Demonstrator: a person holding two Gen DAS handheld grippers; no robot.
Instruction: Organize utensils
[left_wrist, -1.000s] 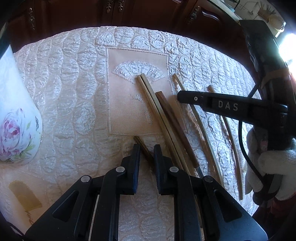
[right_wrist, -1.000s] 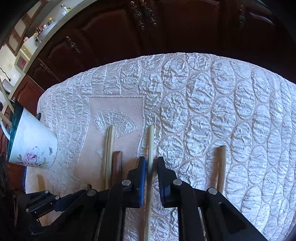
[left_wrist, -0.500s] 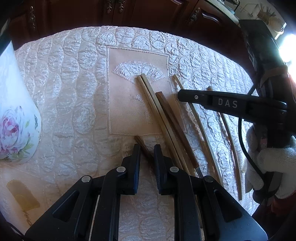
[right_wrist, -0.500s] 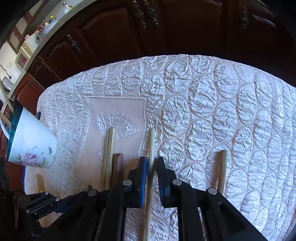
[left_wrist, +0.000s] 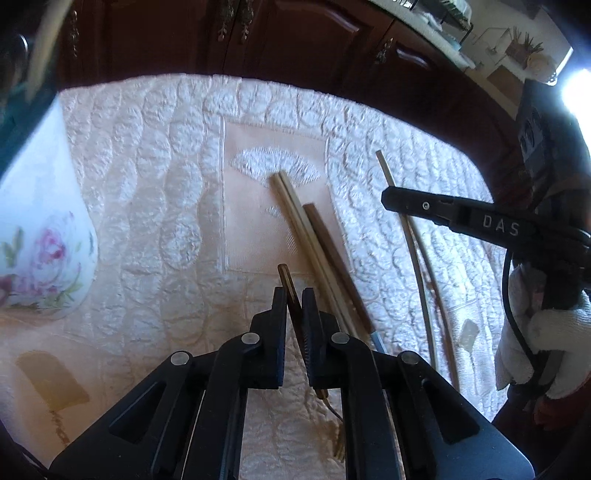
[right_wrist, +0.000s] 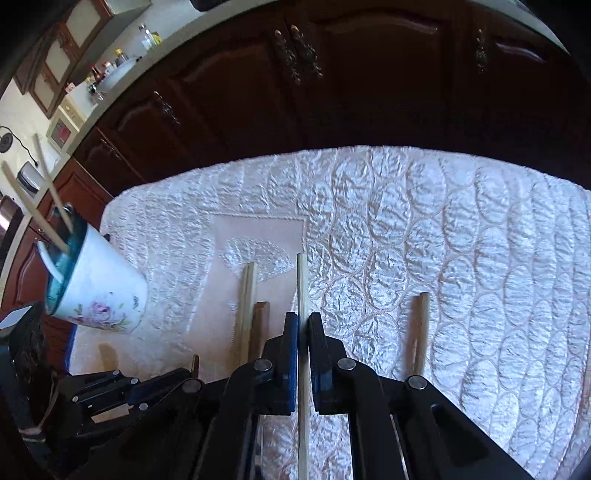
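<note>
The left claw (left_wrist: 294, 301) clamps a slim dark-brown wooden chopstick (left_wrist: 285, 278) near its end, the right claw (right_wrist: 303, 326) a pale bamboo chopstick (right_wrist: 302, 280), both light, stiff, slippery, over the quilted white table (right_wrist: 461, 258).

Cloth (left_wrist: 155, 192): white quilted fabric, puckered oval relief, satin sheen; the inset panel (left_wrist: 251, 229) ahead of the left gripper (left_wrist: 294, 299) is smooth, matt, peach-toned, with a raised embroidered fan.

Both grippers: black matt plastic, dull metal pin heads at the joints. Ribbed inner pad visible on left gripper.

Dark stick (left_wrist: 290, 291) in left gripper: brown wood, slightly glossy.

Pale stick (right_wrist: 303, 295) in right gripper (right_wrist: 303, 325): light bare wood, matt.

Mug (right_wrist: 99, 288), left of right gripper: glazed white ceramic, floral print, glossy.

Cabinets (right_wrist: 332, 92) beyond: dark polished wood, metal handles.
</note>
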